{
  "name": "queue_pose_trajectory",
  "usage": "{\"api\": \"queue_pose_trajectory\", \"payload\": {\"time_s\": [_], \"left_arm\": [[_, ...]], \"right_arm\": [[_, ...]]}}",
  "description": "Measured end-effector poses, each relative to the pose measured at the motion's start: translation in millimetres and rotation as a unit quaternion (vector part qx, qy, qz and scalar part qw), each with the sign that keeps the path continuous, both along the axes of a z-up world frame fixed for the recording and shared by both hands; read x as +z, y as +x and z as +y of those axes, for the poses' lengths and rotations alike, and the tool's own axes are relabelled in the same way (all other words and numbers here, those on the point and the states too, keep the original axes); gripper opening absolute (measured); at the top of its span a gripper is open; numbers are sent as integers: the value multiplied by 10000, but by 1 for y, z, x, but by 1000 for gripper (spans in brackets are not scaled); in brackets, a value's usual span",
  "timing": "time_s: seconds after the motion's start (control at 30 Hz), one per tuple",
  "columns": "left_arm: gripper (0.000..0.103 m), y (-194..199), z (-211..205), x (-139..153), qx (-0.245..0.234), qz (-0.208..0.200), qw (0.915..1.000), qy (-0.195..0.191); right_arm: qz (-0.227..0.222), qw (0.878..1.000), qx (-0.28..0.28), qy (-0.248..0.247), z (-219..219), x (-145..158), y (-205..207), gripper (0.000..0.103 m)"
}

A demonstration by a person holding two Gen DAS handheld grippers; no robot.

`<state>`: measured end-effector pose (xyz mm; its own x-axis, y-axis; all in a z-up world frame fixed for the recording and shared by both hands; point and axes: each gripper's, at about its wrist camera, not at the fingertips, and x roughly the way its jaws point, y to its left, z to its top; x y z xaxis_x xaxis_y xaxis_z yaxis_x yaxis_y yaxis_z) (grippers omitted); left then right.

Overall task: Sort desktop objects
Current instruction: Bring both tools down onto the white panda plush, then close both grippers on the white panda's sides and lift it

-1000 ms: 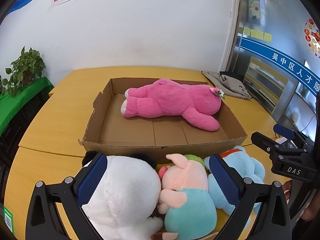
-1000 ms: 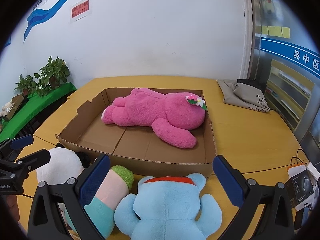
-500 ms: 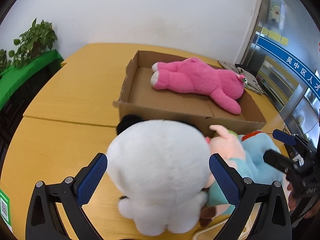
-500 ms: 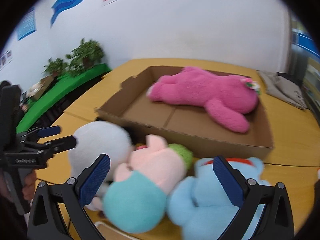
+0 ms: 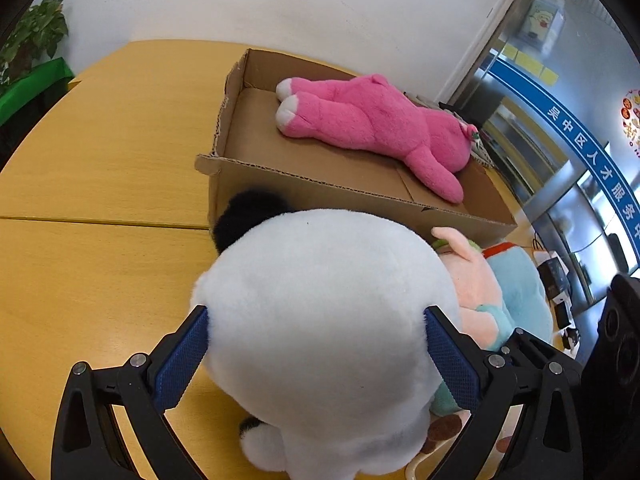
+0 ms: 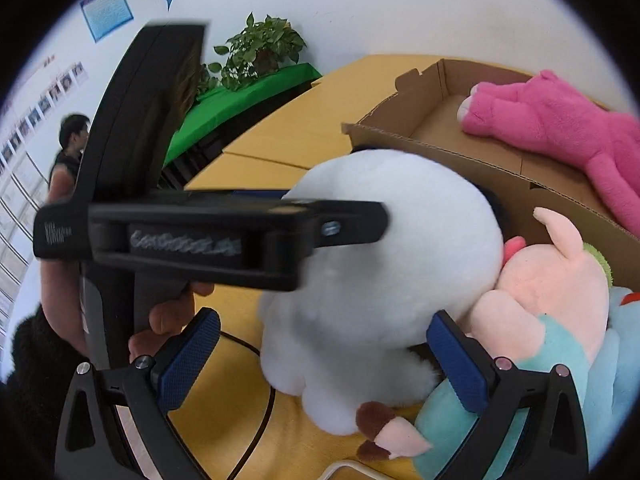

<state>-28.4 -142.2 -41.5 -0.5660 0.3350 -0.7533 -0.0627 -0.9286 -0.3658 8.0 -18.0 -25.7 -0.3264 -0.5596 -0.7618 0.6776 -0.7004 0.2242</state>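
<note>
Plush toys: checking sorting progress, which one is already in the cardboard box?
The pink plush, lying inside the cardboard box; the others sit outside it.

Left wrist view: we look down, close over the white plush panda (image 5: 320, 320), toward the cardboard box (image 5: 320, 184). Right wrist view faces leftward, equally close; both share the panda (image 6: 380, 264) and box (image 6: 480, 160).

Blue band (image 5: 588, 156) across the glass partition, white characters: 吴中区人才服务, running off the edge. Side of the left gripper (image 6: 340, 229) carries white lettering, motion-blurred, unreadable. Wall posters (image 6: 106, 10) too small to read.
</note>
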Motion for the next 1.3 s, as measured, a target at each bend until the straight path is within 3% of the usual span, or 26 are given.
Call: {"api": "queue_pose_trajectory", "payload": {"time_s": [0.23,0.37,0.43,0.5,0.7,0.83,0.97,1.03,1.13,1.3], "left_arm": [[82,5,7,2,-197,-170,9997,-20],[77,5,6,1,-158,-186,9997,3],[75,6,5,2,-166,-201,9997,3],[72,8,4,3,-208,-217,9995,-2],[69,21,-5,9,-147,-282,9995,-38],[69,34,-16,9,-31,-350,9994,-38],[69,40,-24,6,41,-363,9993,63],[69,42,-29,4,88,-381,9992,108],[70,43,-34,1,112,-391,9991,144],[70,42,-32,2,47,-357,9993,62]], "right_arm": [[941,9884,-290,1156,-9,-33,8,103],[894,9893,-353,1095,-16,-33,9,103],[902,9896,-342,1070,-20,-32,14,97],[925,9900,-364,1003,-19,-29,18,84],[786,9941,-231,707,-9,-23,25,67],[519,9975,-29,471,-12,-22,28,68],[480,9963,203,682,-33,-27,39,92],[463,9953,229,825,-42,-31,45,96],[417,9945,255,927,-48,-37,49,94],[405,9958,177,799,-37,-40,46,73]]}}
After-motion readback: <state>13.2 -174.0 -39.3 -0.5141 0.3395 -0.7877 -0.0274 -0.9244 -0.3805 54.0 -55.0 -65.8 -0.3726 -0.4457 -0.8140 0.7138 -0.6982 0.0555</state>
